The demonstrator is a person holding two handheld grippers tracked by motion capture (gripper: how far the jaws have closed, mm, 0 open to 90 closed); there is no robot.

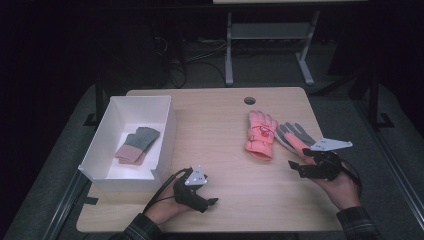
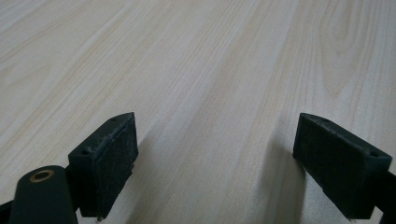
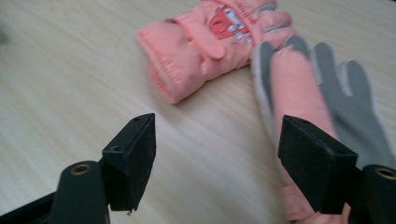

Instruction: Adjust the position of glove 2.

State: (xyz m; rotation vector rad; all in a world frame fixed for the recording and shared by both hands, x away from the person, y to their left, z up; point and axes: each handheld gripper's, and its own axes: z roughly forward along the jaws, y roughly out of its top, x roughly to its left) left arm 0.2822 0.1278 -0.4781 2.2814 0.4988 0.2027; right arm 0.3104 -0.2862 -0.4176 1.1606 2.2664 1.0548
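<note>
Right hand-held gripper (image 3: 217, 158): released, jaws apart over bare wood, nothing between them.
Left hand-held gripper (image 2: 217, 163): released, resting low over the light wooden desk (image 1: 220, 150).
Grey-palmed pink glove (image 3: 303, 88): at the right gripper's 1 o'clock, just beside its right jaw.
Padded pink winter glove (image 1: 260, 134): at 11 o'clock, touching the grey-palmed one.
White open cardboard box (image 1: 166, 131): desk's 9 o'clock, holding a grey-and-pink knitted glove pair (image 1: 137, 145).

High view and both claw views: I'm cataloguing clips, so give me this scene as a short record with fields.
surface: light wooden table
container: white open cardboard box, left side
in box: folded grey-and-pink knit gloves
on table: coral padded glove, back up; coral glove with grey palm up beside it
left claw: open over bare wood
right claw: open, nothing gripped, near grey-palm glove
</note>
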